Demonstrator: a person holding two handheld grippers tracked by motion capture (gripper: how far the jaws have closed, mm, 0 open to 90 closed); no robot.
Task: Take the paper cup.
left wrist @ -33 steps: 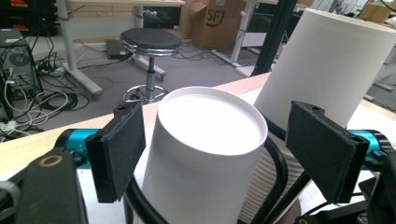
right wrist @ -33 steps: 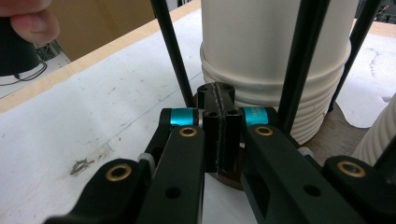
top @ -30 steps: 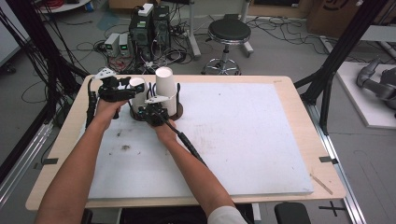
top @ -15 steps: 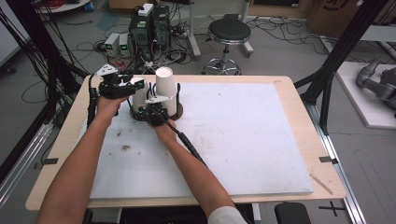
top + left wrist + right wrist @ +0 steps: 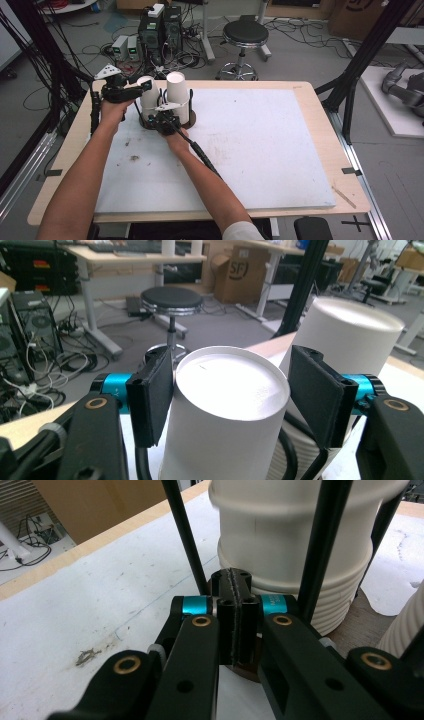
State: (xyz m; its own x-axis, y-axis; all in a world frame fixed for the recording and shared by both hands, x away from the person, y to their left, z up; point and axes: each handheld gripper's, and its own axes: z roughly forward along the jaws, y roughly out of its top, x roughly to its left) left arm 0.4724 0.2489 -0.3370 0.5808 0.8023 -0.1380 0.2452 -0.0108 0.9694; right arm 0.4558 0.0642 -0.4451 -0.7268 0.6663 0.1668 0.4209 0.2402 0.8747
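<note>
Two stacks of upturned white paper cups stand in a holder with black rods (image 5: 182,530) on a dark round base (image 5: 191,119) at the table's far left. My left gripper (image 5: 145,86) comes in level from the left at the top cup of the left stack (image 5: 149,97). Its jaws have just been closing, and both pads (image 5: 155,390) now press on that cup (image 5: 225,405). The taller right stack (image 5: 345,335) stands just behind it. My right gripper (image 5: 161,119) sits low at the holder's front, its jaws shut together (image 5: 235,615) against the base (image 5: 360,625), below the ribbed cup stack (image 5: 295,555).
A white mat (image 5: 260,145) covers most of the wooden table (image 5: 320,100). The right gripper's cable (image 5: 202,157) trails along the forearm. Beyond the far edge are a black stool (image 5: 245,35), computer towers (image 5: 160,27) and floor cables. Black frame posts (image 5: 365,55) stand at the right.
The left gripper's jaws have closed from wide open onto the top cup of the left stack. The right gripper and both stacks have stayed where they were.
</note>
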